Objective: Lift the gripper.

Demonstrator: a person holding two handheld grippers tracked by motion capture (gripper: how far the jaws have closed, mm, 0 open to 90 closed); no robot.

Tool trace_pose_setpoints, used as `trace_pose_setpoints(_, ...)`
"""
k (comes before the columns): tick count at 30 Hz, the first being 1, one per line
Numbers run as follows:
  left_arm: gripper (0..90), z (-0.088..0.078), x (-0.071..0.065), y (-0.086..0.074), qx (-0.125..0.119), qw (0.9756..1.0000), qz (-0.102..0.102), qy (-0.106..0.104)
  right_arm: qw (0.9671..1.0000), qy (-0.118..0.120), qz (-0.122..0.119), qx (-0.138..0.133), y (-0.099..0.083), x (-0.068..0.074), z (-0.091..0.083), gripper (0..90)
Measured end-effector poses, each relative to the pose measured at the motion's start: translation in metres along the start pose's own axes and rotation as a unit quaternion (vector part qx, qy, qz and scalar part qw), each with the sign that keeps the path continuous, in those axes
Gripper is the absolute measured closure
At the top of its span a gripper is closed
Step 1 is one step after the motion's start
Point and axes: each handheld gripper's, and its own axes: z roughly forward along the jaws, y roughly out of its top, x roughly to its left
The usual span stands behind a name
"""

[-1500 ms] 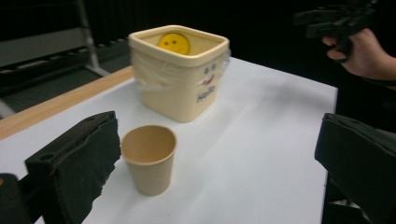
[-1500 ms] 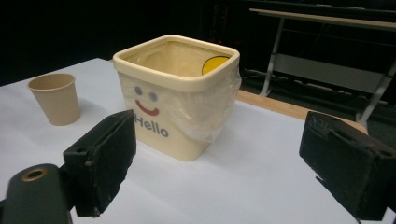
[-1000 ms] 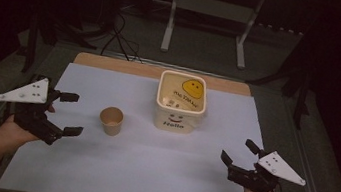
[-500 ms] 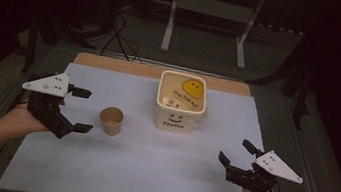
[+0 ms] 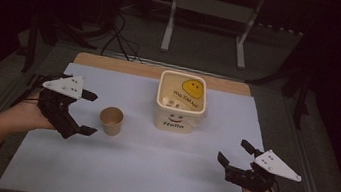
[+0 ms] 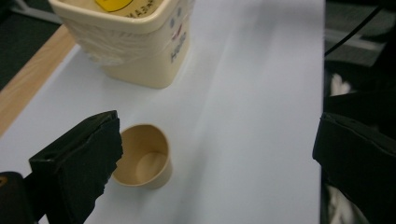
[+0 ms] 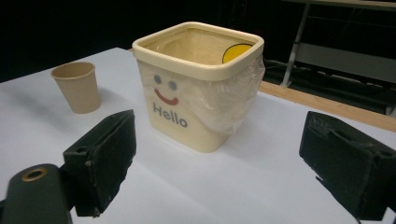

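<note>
Your left tongs [image 5: 86,113] stand wide open and empty beside the paper cup [image 5: 111,120], right tongs [image 5: 233,154] likewise open and empty; approach appears under way, so next straddle the cup squarely.

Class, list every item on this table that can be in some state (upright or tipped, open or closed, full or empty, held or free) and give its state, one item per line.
Small brown paper cup: upright, empty, free.
Cream square plastic bin printed "Hello": upright, open-topped, lined with clear plastic film, free.
Left gripper: jaws open, holding nothing, beside the cup.
Right gripper: jaws open, holding nothing, apart from the bin.
</note>
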Motion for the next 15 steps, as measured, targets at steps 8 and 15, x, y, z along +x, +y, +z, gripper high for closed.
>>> trace_pose_setpoints(8,2.3,0.012,0.0,0.013,0.061,0.9979,0.024,-0.006,1.0,0.005,0.0,0.005,0.0,0.0,0.001,10.9)
trace_pose_setpoints(15,2.3,0.026,0.001,0.02,0.1,0.9943,0.03,-0.021,0.9999,0.006,-0.001,0.008,-0.001,0.0,0.002,10.9)
